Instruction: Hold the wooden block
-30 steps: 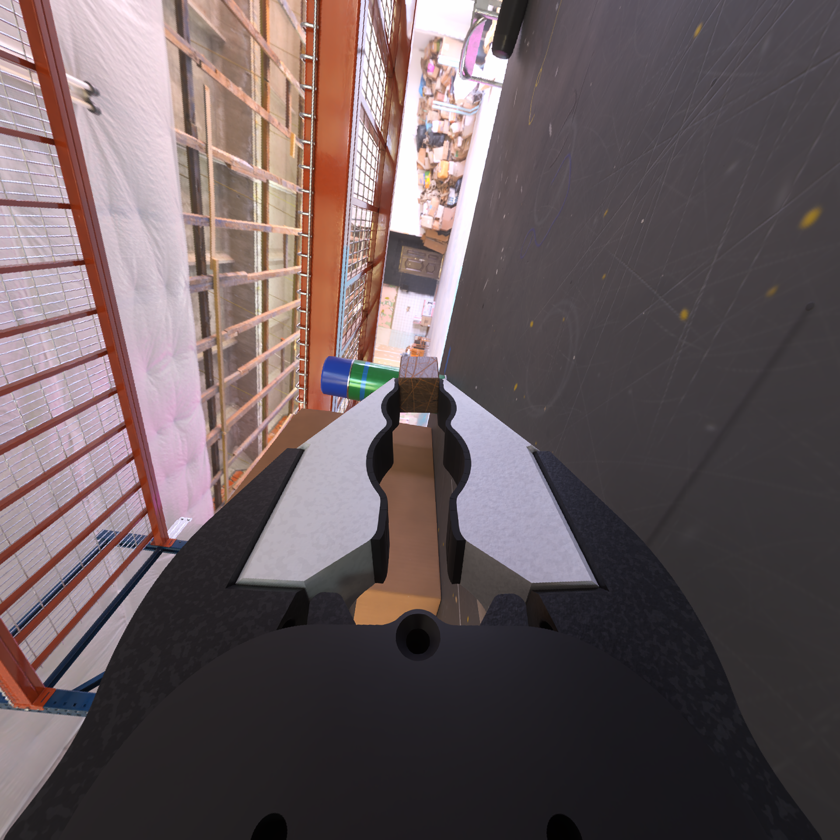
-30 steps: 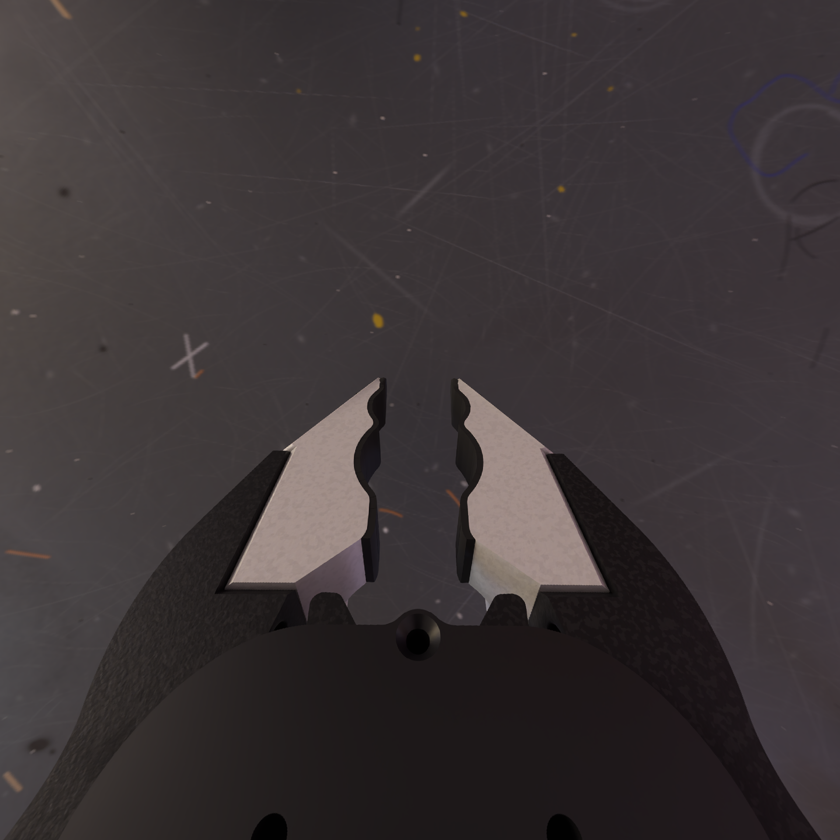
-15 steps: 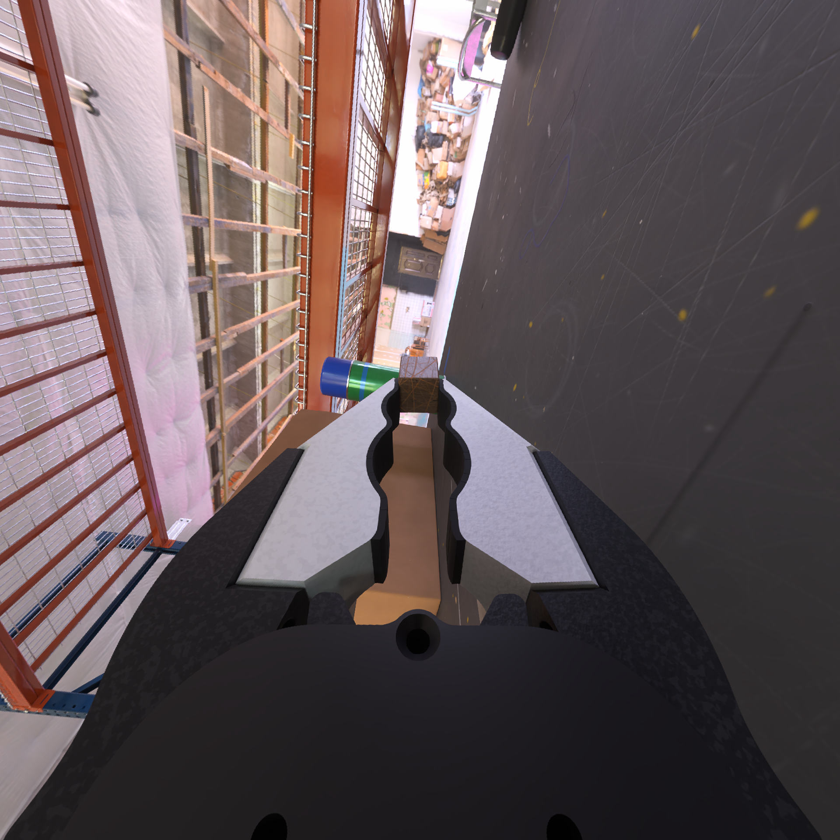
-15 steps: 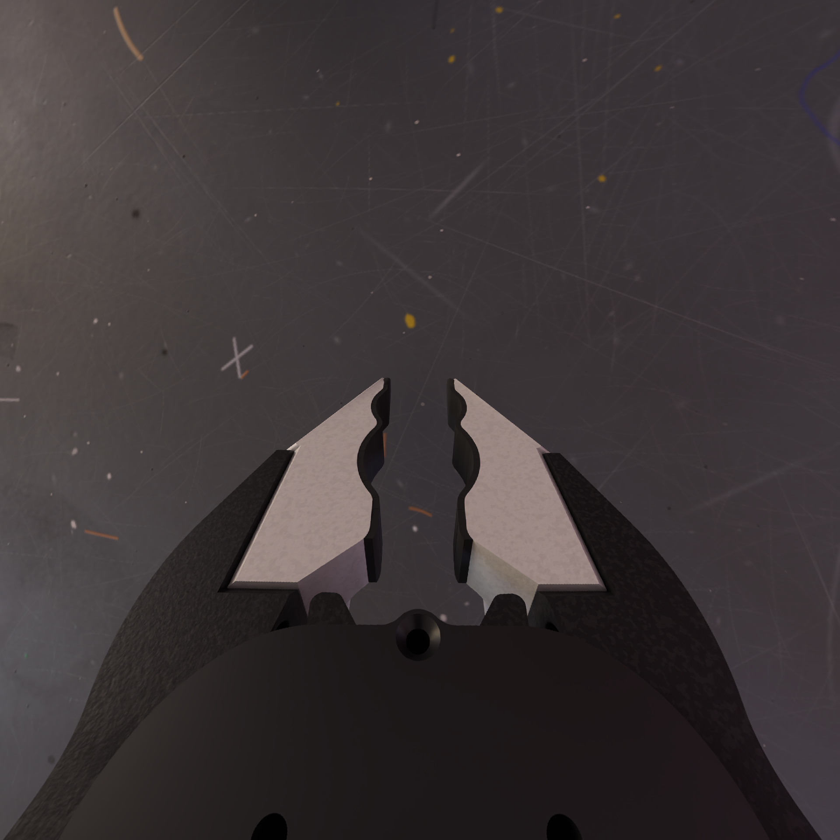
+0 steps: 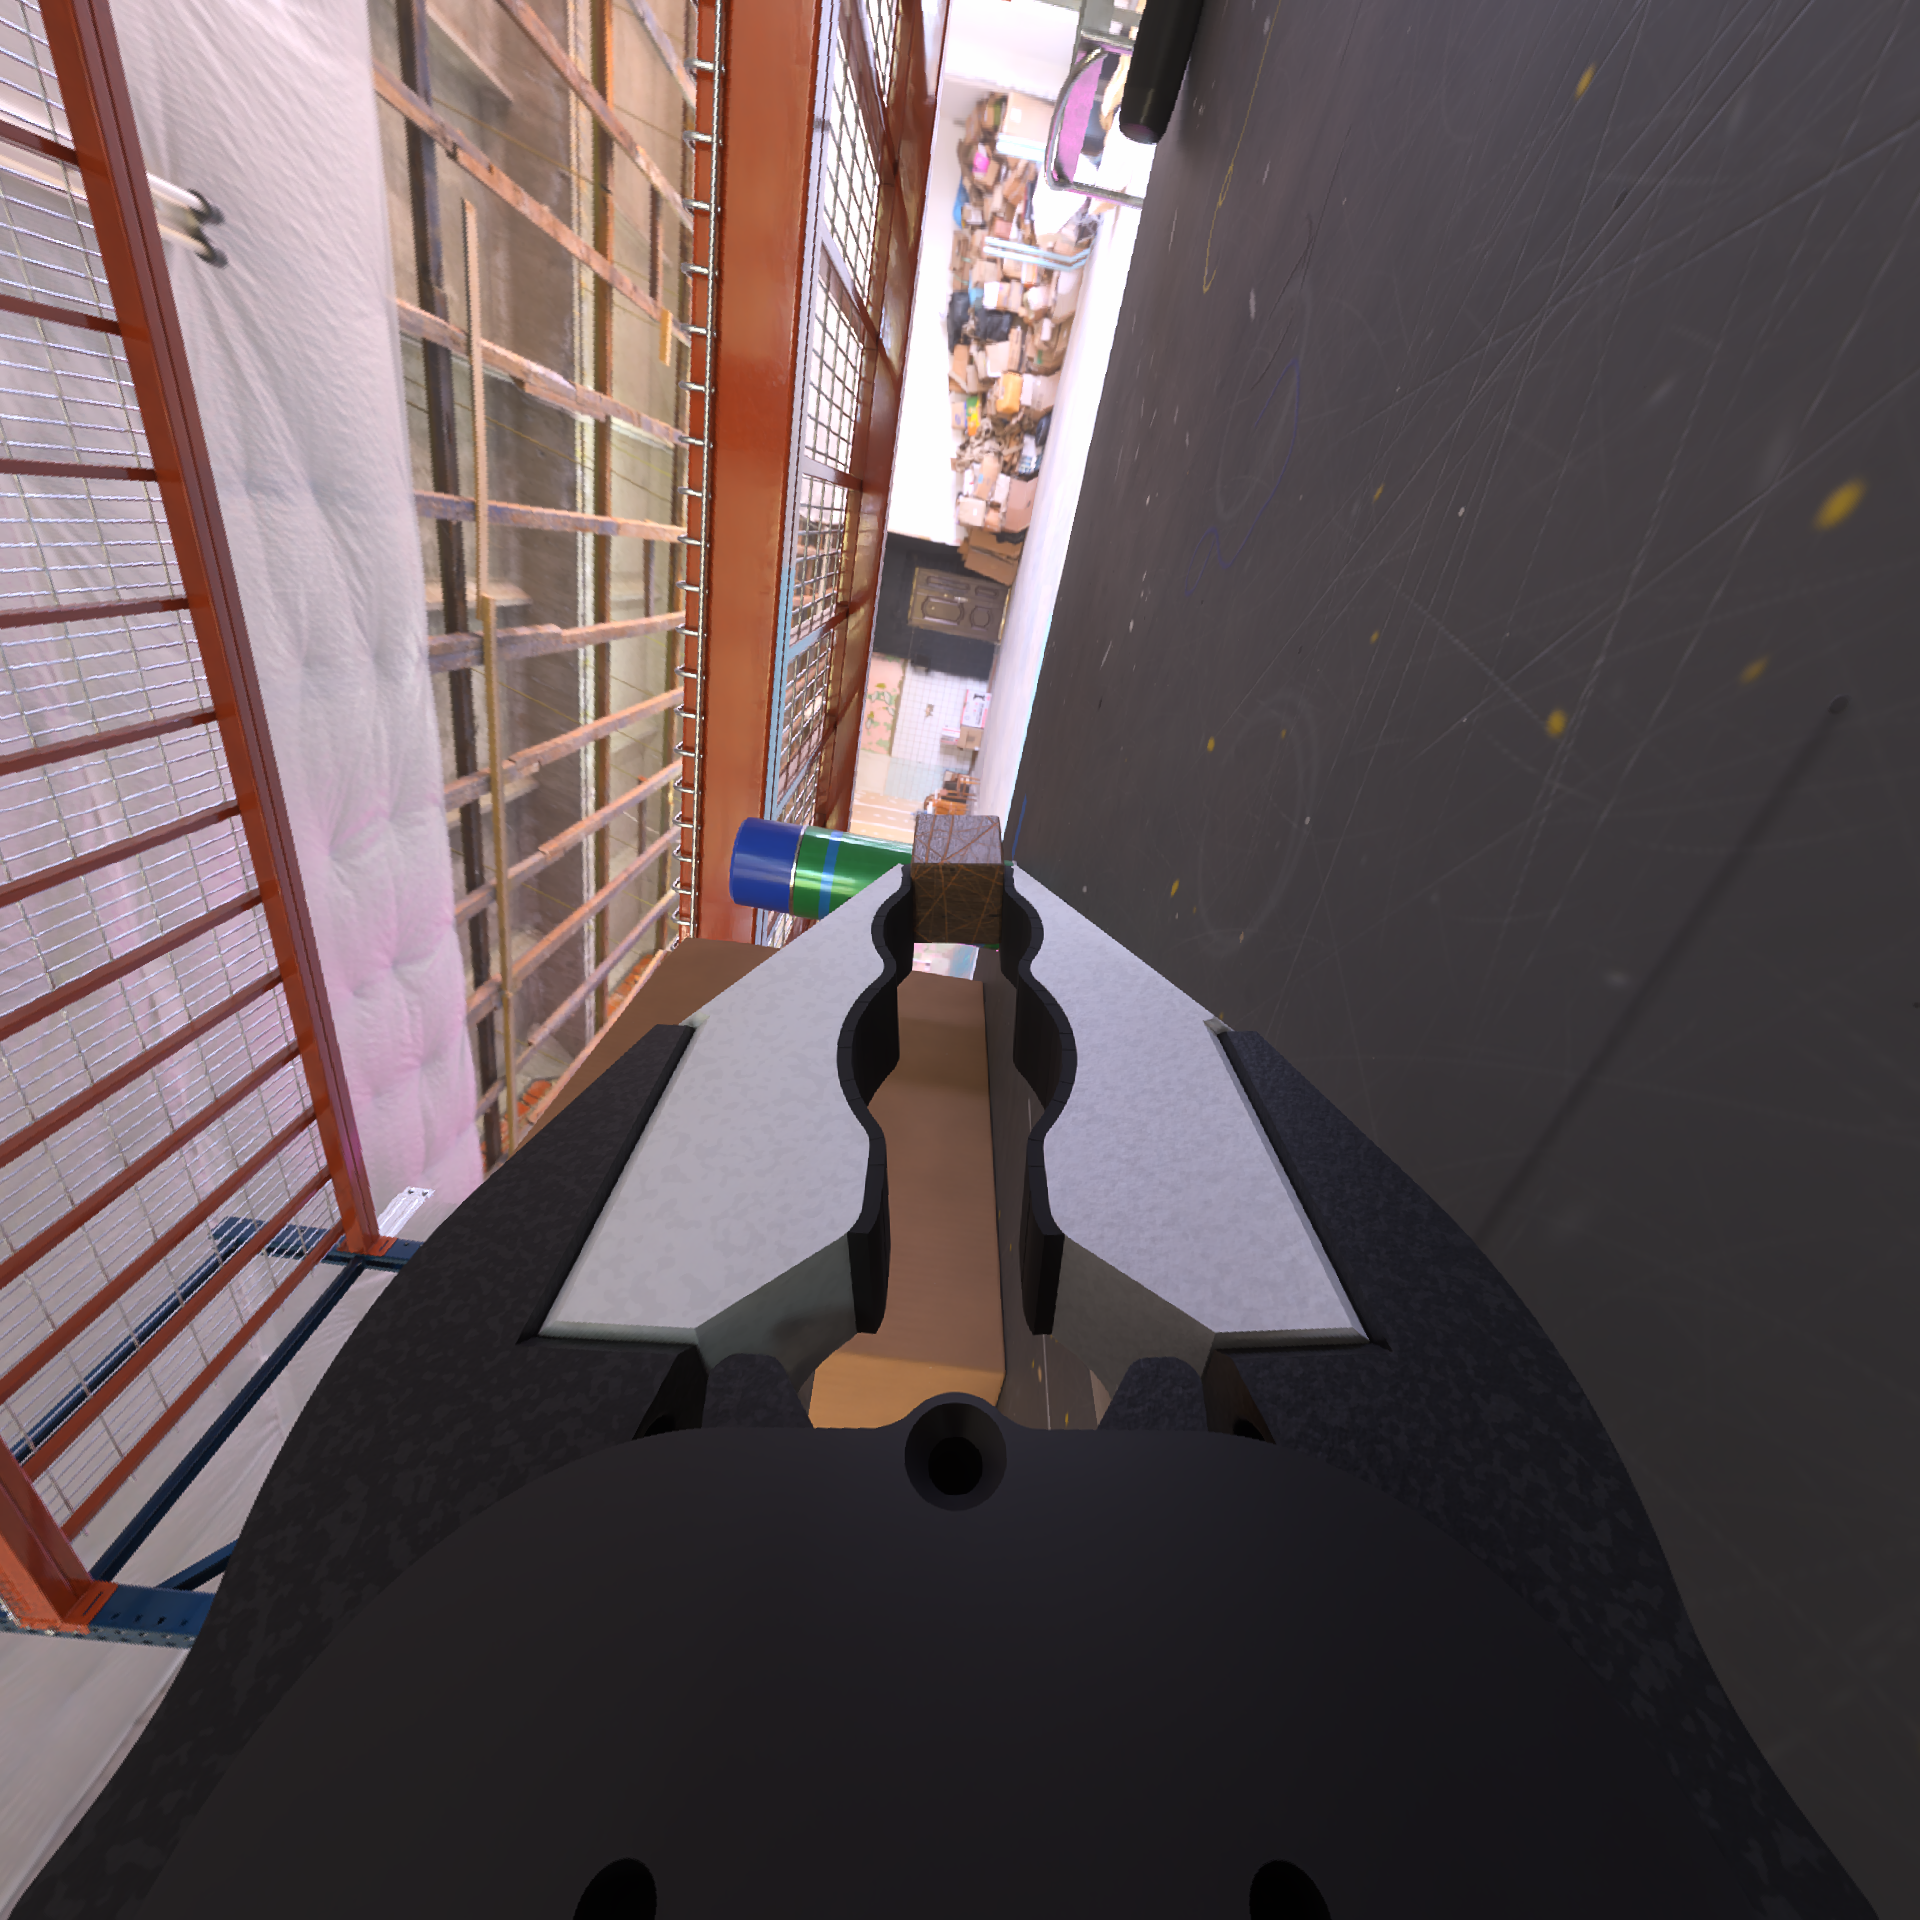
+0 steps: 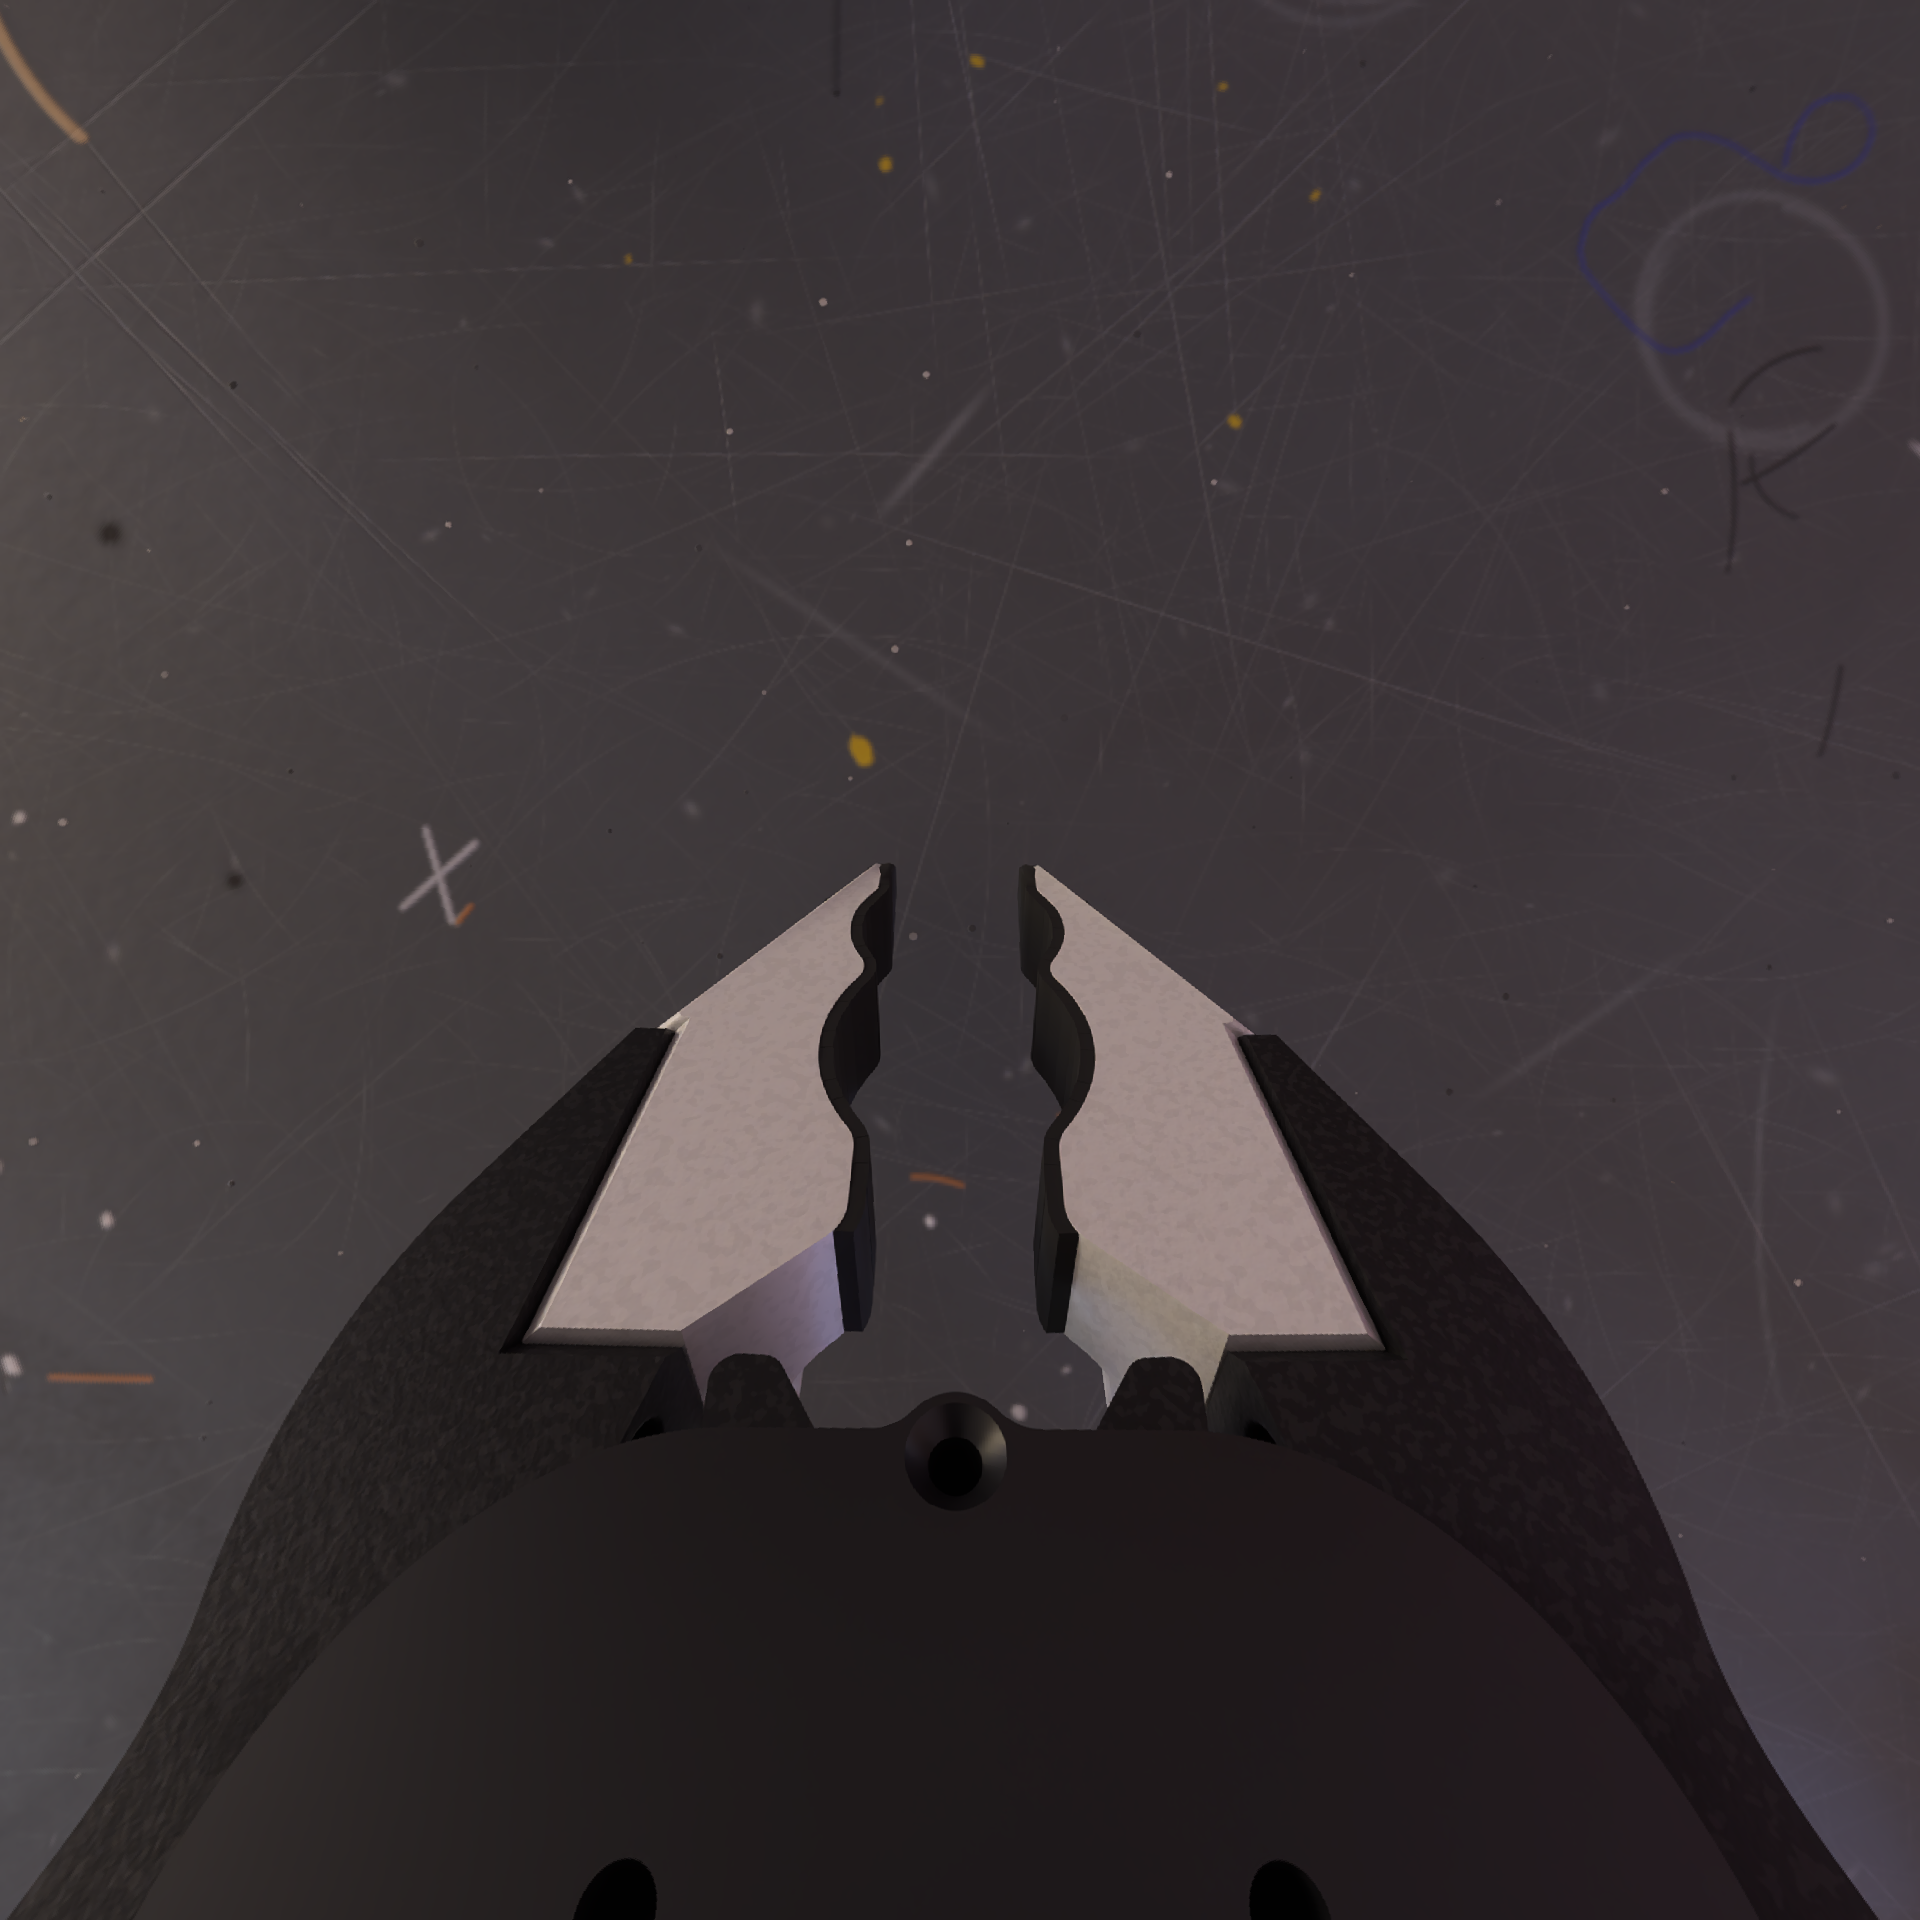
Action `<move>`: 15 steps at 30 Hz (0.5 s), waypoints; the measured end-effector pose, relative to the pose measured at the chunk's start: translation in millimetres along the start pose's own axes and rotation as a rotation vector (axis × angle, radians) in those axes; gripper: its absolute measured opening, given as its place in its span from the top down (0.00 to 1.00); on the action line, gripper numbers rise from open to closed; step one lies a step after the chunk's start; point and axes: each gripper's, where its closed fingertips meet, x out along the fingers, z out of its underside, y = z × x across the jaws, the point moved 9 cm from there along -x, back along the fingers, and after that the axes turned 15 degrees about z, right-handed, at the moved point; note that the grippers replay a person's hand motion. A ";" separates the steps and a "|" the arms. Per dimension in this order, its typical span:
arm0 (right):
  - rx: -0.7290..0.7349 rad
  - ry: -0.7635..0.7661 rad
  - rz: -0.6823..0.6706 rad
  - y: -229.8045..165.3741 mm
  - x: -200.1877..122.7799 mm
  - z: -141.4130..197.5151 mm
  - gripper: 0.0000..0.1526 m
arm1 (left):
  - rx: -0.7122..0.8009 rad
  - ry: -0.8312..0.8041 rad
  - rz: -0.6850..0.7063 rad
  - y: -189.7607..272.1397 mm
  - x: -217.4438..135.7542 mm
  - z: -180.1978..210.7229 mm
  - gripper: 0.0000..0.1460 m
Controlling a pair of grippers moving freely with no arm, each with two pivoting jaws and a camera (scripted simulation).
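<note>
Grasping looks done, as the left gripper pinches the wooden block at its fingertips, while the right gripper hangs narrowly parted, empty, over the dark table.

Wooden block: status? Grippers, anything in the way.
Left gripper shut on wooden block at its fingertips. Right gripper open, empty, over the dark scratched tabletop. Green can with blue cap lying behind the block; contact unclear.
</note>
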 end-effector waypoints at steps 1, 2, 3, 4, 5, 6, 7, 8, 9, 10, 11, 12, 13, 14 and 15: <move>0.000 0.006 0.007 -0.3 -0.1 -0.1 0.85 | 0.000 0.000 0.000 0.0 0.0 0.0 0.90; 0.003 0.012 0.013 -0.4 -0.1 -0.4 0.85 | 0.001 0.000 0.000 0.0 0.1 -0.1 0.90; 0.006 0.018 0.016 -0.6 0.0 -1.1 0.85 | 0.000 0.000 0.001 0.1 0.1 -0.1 0.90; 0.008 0.025 0.019 -0.8 0.2 -1.9 0.85 | 0.001 0.000 0.001 0.2 0.1 -0.1 0.90; 0.006 0.030 0.021 -1.1 0.4 -2.6 0.85 | 0.002 0.000 0.001 0.2 0.1 -0.2 0.90; 0.002 0.032 0.022 -1.5 0.7 -3.2 0.85 | 0.003 0.000 0.001 0.3 0.1 -0.2 0.90; -0.003 0.030 0.021 -1.8 1.2 -3.7 0.85 | 0.003 -0.001 0.001 0.3 0.2 -0.2 0.90; -0.006 0.028 0.020 -2.1 1.7 -4.1 0.85 | 0.003 -0.002 0.002 0.4 0.2 -0.2 0.90; -0.007 0.025 0.018 -2.2 2.2 -4.4 0.85 | 0.004 -0.002 0.002 0.4 0.3 -0.2 0.90; -0.008 0.024 0.020 -2.1 2.8 -5.0 0.85 | 0.004 -0.002 0.002 0.4 0.3 -0.2 0.90; -0.004 0.024 0.028 -1.8 3.3 -5.6 0.85 | 0.004 -0.002 0.002 0.4 0.3 -0.2 0.90; 0.008 0.024 0.039 -1.4 3.6 -6.4 0.85 | 0.004 -0.002 0.002 0.4 0.3 -0.2 0.90; 0.028 0.021 0.052 -0.5 3.5 -7.1 0.85 | 0.005 -0.003 0.002 0.5 0.3 -0.2 0.90; 0.055 0.014 0.071 0.8 2.9 -7.6 0.85 | 0.005 -0.003 0.002 0.5 0.3 -0.2 0.90; 0.090 0.006 0.091 1.9 1.6 -8.0 0.85 | 0.005 -0.003 0.002 0.4 0.2 -0.2 0.90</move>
